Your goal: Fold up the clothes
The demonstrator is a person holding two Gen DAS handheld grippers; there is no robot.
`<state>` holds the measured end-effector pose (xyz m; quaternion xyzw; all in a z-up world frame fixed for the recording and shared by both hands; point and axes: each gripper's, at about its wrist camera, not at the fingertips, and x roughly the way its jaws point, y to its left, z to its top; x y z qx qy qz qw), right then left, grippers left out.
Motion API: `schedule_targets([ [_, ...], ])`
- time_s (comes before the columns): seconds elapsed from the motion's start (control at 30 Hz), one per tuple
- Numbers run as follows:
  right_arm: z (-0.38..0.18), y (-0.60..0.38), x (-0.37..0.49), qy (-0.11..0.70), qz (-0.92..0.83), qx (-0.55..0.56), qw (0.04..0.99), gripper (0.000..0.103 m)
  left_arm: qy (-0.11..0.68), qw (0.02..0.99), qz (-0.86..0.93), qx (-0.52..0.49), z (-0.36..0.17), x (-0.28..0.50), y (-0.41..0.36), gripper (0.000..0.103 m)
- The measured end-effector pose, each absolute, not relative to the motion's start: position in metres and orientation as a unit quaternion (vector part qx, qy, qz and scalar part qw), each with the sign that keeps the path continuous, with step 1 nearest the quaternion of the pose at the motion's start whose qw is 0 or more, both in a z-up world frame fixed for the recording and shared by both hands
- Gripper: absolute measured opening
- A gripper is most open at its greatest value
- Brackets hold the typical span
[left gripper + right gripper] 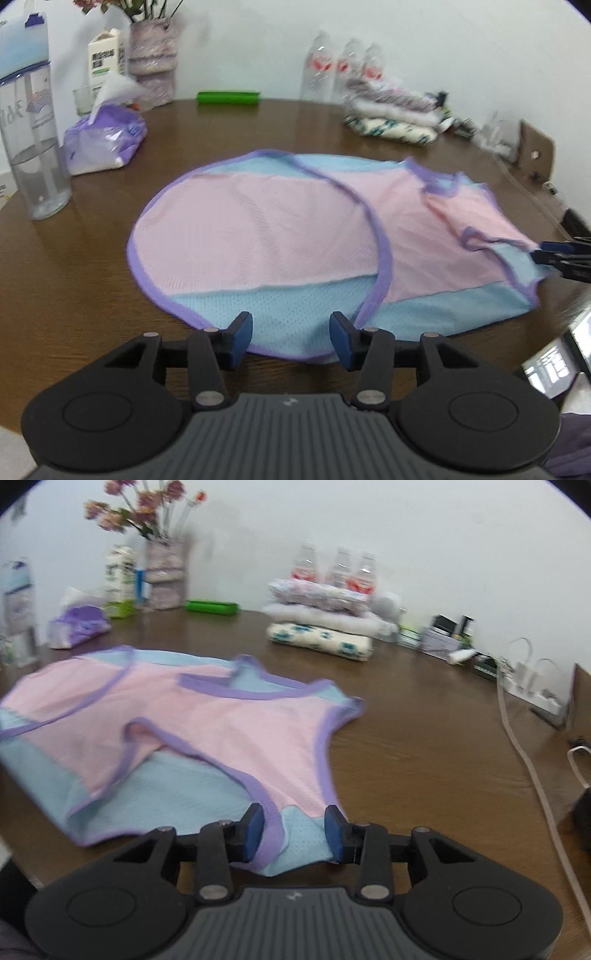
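A pink and light-blue sleeveless top [266, 229] with purple trim lies spread on the brown table [74, 280], its lower half folded over. My left gripper [291, 341] hovers open over the near blue hem, with nothing pinched. The right gripper [294, 832] stands at the top's [207, 731] near shoulder strap [295, 834]. The strap lies bunched between its blue pads [255, 829], which are apart and do not clamp it. In the left wrist view the right gripper [554, 254] shows at the far right edge, at the cloth's tip.
At the back right sits a stack of folded clothes [321, 627] with three plastic bottles [336, 568] behind it. A tissue pack [103, 138], a tall clear bottle [29, 122], a carton, a flower vase [164, 572] and a green case [229, 98] stand along the back. Cables and a power strip [532, 686] lie at right.
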<state>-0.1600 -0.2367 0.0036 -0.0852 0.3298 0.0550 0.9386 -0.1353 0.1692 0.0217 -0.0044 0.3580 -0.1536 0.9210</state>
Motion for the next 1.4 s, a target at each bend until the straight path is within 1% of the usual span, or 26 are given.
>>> schedule_targets([
  [0.07,0.013,-0.233,-0.169,0.304,0.089,-0.071,0.946,0.032,0.340,0.928,-0.149,-0.010,0.025,-0.129,0.175,0.056],
  [0.13,0.015,-0.221,-0.181,0.286,0.159,-0.043,0.944,0.032,0.331,0.935,-0.126,-0.014,0.026,-0.114,0.182,0.056],
  [0.2,0.011,-0.203,-0.189,0.280,0.214,-0.033,0.935,0.027,0.332,0.938,-0.097,-0.006,0.022,-0.096,0.184,0.056],
  [0.23,0.008,-0.194,-0.192,0.282,0.227,-0.038,0.931,0.027,0.338,0.937,-0.085,0.001,0.020,-0.088,0.184,0.055],
  [0.3,-0.002,-0.180,-0.196,0.292,0.236,-0.059,0.925,0.024,0.351,0.934,-0.068,0.013,0.016,-0.080,0.185,0.055],
  [0.4,-0.009,-0.183,-0.202,0.302,0.234,-0.067,0.922,0.023,0.350,0.935,-0.049,0.030,0.011,-0.080,0.190,0.058],
  [0.47,-0.007,-0.191,-0.204,0.308,0.228,-0.061,0.922,0.024,0.346,0.937,-0.041,0.018,0.013,-0.085,0.197,0.058],
  [0.5,-0.003,-0.194,-0.205,0.301,0.225,-0.060,0.925,0.026,0.331,0.942,-0.043,0.015,0.016,-0.092,0.198,0.058],
  [0.57,0.005,-0.199,-0.206,0.284,0.244,-0.047,0.926,0.029,0.284,0.954,-0.101,0.004,0.027,-0.116,0.194,0.058],
  [0.63,0.009,-0.202,-0.209,0.273,0.283,-0.036,0.919,0.029,0.255,0.944,-0.208,-0.003,0.034,-0.137,0.185,0.059],
  [0.7,0.008,-0.199,-0.208,0.273,0.314,-0.042,0.908,0.029,0.255,0.921,-0.293,0.005,0.032,-0.150,0.174,0.059],
  [0.77,0.003,-0.193,-0.205,0.278,0.327,-0.060,0.901,0.029,0.271,0.903,-0.333,0.025,0.023,-0.153,0.166,0.055],
  [0.83,-0.003,-0.188,-0.200,0.288,0.330,-0.083,0.895,0.029,0.288,0.897,-0.334,0.036,0.016,-0.150,0.167,0.054],
  [0.93,-0.008,-0.187,-0.199,0.294,0.333,-0.112,0.889,0.029,0.305,0.890,-0.338,0.032,0.009,-0.143,0.175,0.045],
  [0.97,-0.008,-0.188,-0.198,0.295,0.335,-0.113,0.887,0.028,0.310,0.886,-0.343,0.030,0.007,-0.140,0.178,0.042],
  [1.0,-0.008,-0.189,-0.197,0.297,0.336,-0.116,0.886,0.026,0.314,0.884,-0.345,0.032,0.006,-0.137,0.180,0.041],
  [1.07,-0.006,-0.189,-0.196,0.297,0.336,-0.123,0.885,0.026,0.320,0.880,-0.348,0.040,0.004,-0.133,0.181,0.034],
  [1.2,-0.003,-0.188,-0.196,0.297,0.343,-0.135,0.881,0.025,0.328,0.870,-0.364,0.056,0.010,-0.132,0.182,0.035],
  [1.23,-0.003,-0.187,-0.196,0.299,0.350,-0.138,0.877,0.022,0.328,0.867,-0.369,0.059,0.010,-0.131,0.181,0.034],
  [1.27,-0.003,-0.187,-0.196,0.300,0.357,-0.142,0.873,0.019,0.329,0.865,-0.374,0.063,0.010,-0.131,0.181,0.030],
  [1.3,-0.003,-0.186,-0.196,0.302,0.364,-0.145,0.869,0.012,0.329,0.863,-0.377,0.068,0.010,-0.130,0.180,0.025],
  [1.33,-0.003,-0.185,-0.195,0.301,0.369,-0.149,0.866,0.005,0.329,0.863,-0.377,0.076,0.009,-0.130,0.178,0.010],
  [1.37,-0.003,-0.184,-0.194,0.301,0.373,-0.151,0.865,0.002,0.328,0.861,-0.380,0.082,0.009,-0.130,0.178,0.004],
  [1.4,-0.001,-0.185,-0.192,0.301,0.379,-0.145,0.863,0.001,0.327,0.858,-0.385,0.085,0.009,-0.130,0.178,0.003],
])
